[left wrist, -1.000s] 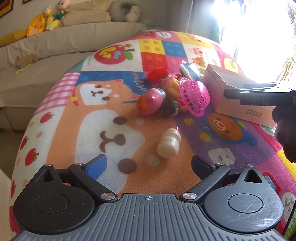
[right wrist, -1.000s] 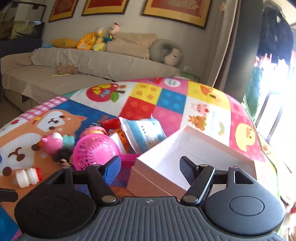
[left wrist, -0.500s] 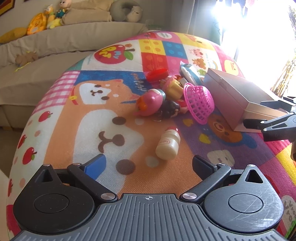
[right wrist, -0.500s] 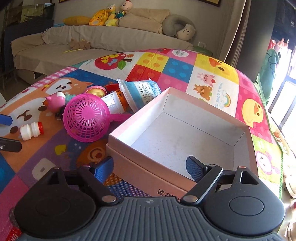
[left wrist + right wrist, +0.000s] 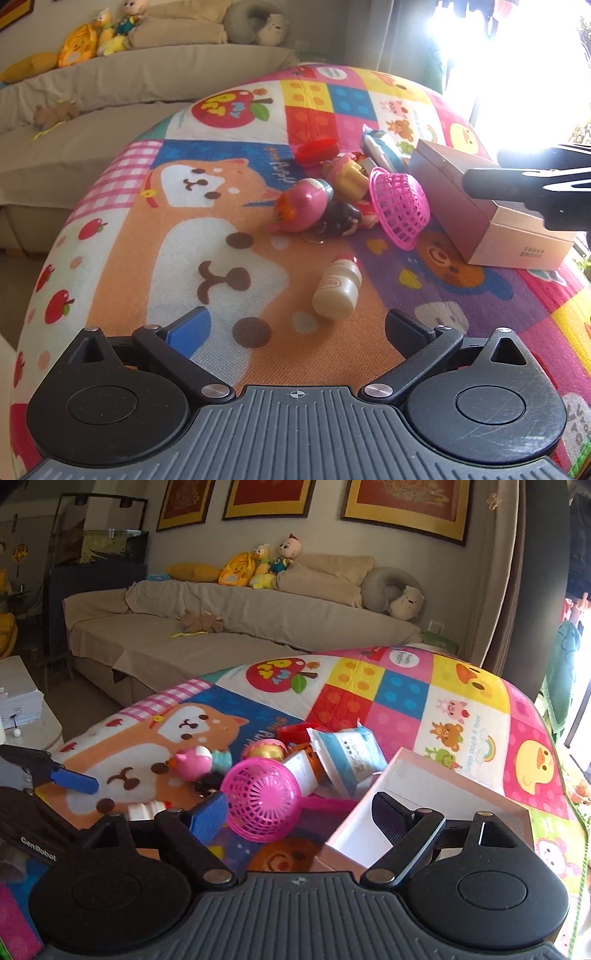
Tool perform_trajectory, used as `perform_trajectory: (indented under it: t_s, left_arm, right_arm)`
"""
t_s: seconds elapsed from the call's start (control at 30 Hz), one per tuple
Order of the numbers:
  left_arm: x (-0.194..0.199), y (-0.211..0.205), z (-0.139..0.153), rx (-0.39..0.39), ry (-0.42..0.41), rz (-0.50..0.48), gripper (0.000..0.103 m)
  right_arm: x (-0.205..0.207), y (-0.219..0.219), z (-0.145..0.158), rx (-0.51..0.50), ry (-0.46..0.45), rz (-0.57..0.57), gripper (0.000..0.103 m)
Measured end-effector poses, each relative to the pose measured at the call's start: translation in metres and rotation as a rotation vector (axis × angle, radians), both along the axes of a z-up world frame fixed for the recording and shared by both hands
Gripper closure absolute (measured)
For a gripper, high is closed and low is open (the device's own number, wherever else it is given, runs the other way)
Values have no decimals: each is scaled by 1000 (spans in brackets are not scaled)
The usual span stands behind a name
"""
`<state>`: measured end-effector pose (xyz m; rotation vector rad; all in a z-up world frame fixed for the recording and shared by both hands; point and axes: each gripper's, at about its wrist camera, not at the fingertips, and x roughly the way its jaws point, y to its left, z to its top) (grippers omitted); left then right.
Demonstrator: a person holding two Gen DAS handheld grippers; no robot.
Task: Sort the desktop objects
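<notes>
The left gripper (image 5: 297,325) hangs over the patterned play mat (image 5: 221,236) with its jaws wide apart and nothing between them; a small drink bottle (image 5: 338,290) lies on its side on the mat just ahead of the fingertips. The right gripper (image 5: 299,812) is above the near edge of the open cardboard box (image 5: 436,786); its jaws are closing, apart, with nothing gripped between them. The box sits on the right part of the mat. Just left of the box lies a cluster of objects: a pink basket (image 5: 262,799) tipped on its side, a blue-and-white pouch (image 5: 347,755), a pink round toy (image 5: 194,762) and a red lid (image 5: 317,150).
</notes>
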<state>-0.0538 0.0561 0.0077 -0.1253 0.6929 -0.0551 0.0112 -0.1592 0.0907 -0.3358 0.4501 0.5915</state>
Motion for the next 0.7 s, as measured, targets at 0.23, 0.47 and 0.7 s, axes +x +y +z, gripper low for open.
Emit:
perform_trajectory:
  t_s: [0.23, 0.47, 0.7]
  left_arm:
    - [0, 3, 0, -25, -5, 2, 0]
    - [-1, 5, 0, -39, -8, 2, 0]
    - [0, 2, 0, -20, 1, -6, 0]
  right_arm:
    - [53, 47, -17, -39, 112, -62, 31]
    - [78, 61, -44, -45, 281, -71, 31]
    - [8, 45, -27, -106, 163, 144, 32]
